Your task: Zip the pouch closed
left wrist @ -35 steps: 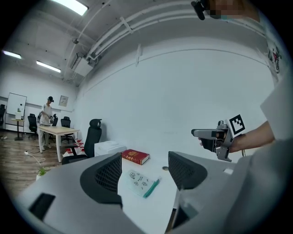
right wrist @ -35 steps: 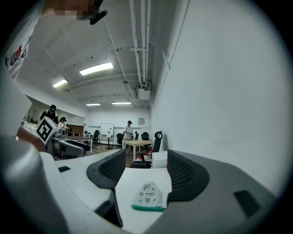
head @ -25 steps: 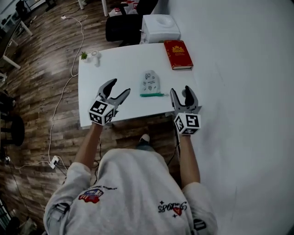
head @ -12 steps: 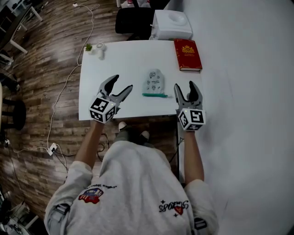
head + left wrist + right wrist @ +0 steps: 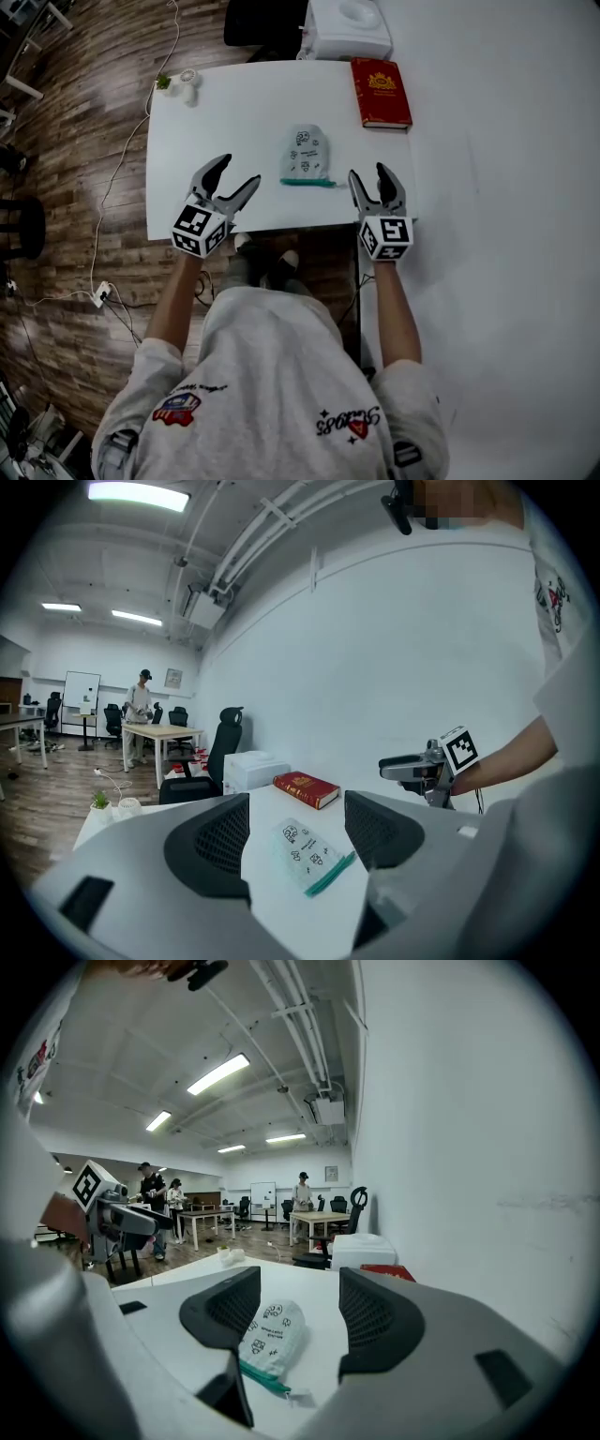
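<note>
Pouch (image 5: 306,155): one, flat on the table (image 5: 225,112), long axis 12-to-6, green zip edge at 6 o'clock. One book (image 5: 381,92) at its 1 o'clock. Two grippers: left gripper (image 5: 237,173) at 8 o'clock, wide open, empty; right gripper (image 5: 369,174) at 4 o'clock, closing on nothing.

A red book (image 5: 381,92) is parked at the far right corner of the white table (image 5: 216,122). A white boxy appliance (image 5: 349,28) is seen just past the far edge, next to a black office chair (image 5: 258,23). A tiny potted plant (image 5: 163,82) is tucked into the far left corner, and a white cable (image 5: 117,178) is trailed over the wood floor (image 5: 66,141).
</note>
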Motion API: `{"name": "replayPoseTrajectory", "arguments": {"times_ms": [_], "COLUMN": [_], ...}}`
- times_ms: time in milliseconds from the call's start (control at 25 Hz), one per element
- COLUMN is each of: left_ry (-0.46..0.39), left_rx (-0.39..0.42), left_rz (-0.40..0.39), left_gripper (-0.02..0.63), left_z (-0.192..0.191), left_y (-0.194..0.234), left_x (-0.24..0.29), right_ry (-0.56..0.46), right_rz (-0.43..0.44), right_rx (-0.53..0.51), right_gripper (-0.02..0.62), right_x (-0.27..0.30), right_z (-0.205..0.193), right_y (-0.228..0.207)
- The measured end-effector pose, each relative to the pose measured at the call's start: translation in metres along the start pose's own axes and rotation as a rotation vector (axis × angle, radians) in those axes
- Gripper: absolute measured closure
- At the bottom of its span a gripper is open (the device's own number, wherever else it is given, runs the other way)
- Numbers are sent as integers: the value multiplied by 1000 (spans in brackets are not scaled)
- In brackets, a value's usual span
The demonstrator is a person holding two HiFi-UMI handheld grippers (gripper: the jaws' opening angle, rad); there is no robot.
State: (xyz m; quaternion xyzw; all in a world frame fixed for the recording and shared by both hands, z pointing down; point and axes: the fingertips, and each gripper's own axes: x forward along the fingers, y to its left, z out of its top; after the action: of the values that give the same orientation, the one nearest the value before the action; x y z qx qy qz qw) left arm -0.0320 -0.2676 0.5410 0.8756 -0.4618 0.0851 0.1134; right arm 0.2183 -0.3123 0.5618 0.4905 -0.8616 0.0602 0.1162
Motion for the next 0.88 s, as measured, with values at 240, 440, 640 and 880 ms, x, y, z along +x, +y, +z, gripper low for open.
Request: {"name": "replayPoseTrajectory", "arguments": {"times_ms": [240,440,640,880], "left_ry": [50,71,92,105], "left_rx": [-24,-47,-58,-72], "left_rz": [10,13,19,52], "left_gripper": [291,291,290,290], "left_z": [-24,-39,-50,-56], "left_y": [0,-1,0,7], "left_x": [8,8,9,9], "right_ry": [124,205,294,434], "right_rz": [50,93,170,263], "right_rx": [-36,-88,-161,-248], "right_gripper": [344,344,357,357], "right_x": [16,27,38,46], "right_z": [-54,-88,-119,-154], "right_y": [-13,-17,-16,-21]}}
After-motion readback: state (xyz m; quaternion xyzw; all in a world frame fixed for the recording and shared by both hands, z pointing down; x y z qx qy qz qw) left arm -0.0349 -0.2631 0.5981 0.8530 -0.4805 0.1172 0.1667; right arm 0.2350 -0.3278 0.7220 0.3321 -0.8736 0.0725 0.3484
